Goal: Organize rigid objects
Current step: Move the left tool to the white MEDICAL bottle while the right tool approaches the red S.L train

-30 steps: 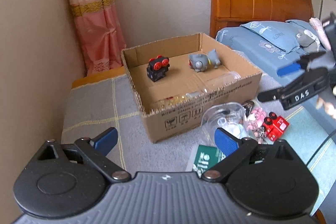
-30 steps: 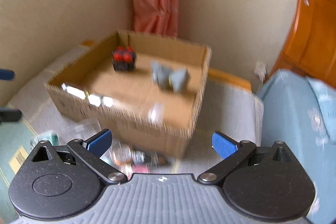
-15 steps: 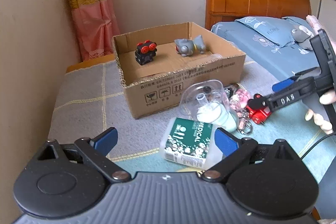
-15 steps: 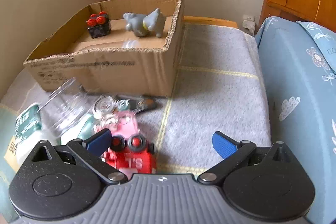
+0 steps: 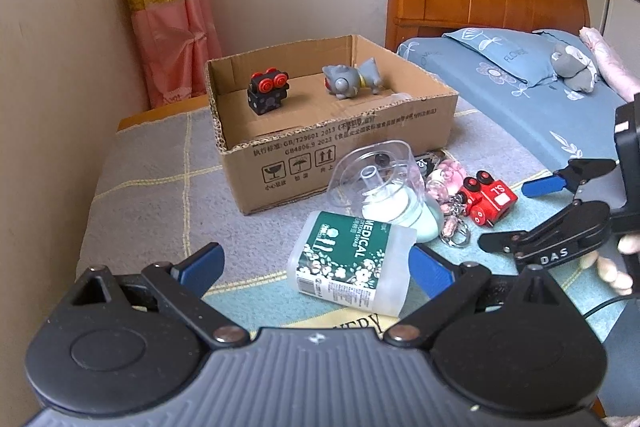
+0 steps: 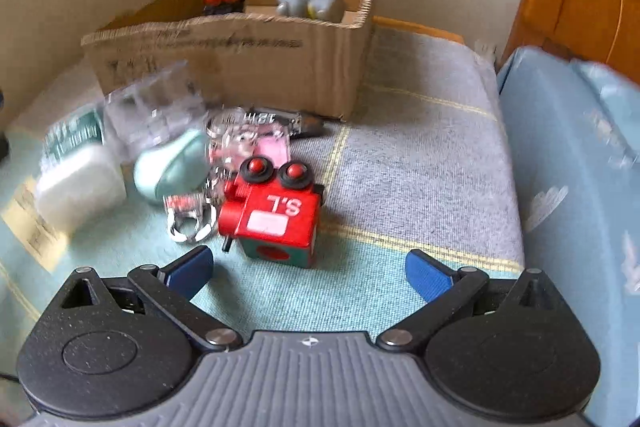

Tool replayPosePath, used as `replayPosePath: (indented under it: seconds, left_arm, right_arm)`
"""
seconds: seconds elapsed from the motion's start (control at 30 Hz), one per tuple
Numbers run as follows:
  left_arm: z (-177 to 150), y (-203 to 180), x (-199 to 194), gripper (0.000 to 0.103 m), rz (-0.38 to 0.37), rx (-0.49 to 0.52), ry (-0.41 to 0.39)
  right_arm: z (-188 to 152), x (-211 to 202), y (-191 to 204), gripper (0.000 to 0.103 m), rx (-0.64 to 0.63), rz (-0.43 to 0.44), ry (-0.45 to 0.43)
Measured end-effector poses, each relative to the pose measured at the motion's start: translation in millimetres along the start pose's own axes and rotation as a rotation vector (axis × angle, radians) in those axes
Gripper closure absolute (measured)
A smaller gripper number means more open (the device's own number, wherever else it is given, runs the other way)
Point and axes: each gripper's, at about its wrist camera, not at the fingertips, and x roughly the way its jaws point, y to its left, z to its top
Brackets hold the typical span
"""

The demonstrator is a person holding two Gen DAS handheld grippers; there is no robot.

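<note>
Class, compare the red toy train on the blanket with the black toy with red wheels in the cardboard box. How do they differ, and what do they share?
The red toy train lies outside the cardboard box, on the blanket beside the keychains; the black toy sits inside the box. The train's body is red with white S.L lettering; the black toy's body is black and shows no lettering. The train lies just ahead of the right gripper, whose jaws are open; the black toy is far from both grippers. Both carry red round wheels.

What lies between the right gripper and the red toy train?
Only bare blanket, seen in the right wrist view, separates the open right gripper from the train.
</note>
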Motion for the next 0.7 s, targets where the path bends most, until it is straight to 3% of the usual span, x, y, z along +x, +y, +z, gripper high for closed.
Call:
replayPosePath:
  seconds: [0.17, 0.53, 0.7]
  left_arm:
    - [-1, -2, 1, 0.005, -0.001, 0.002, 0.007]
    - [-4, -13, 11, 0.005, -0.033, 0.061, 0.012]
    - [-5, -16, 37, 0.005, -0.068, 0.115, 0.037]
  right_arm:
    - [-5, 1, 1, 0.0, -0.001, -0.001, -0.07]
    - [-11, -1, -7, 0.0, 0.001, -0.002, -0.112]
    - [-13, -3, -8, 0.0, 0.008, -0.012, -0.119]
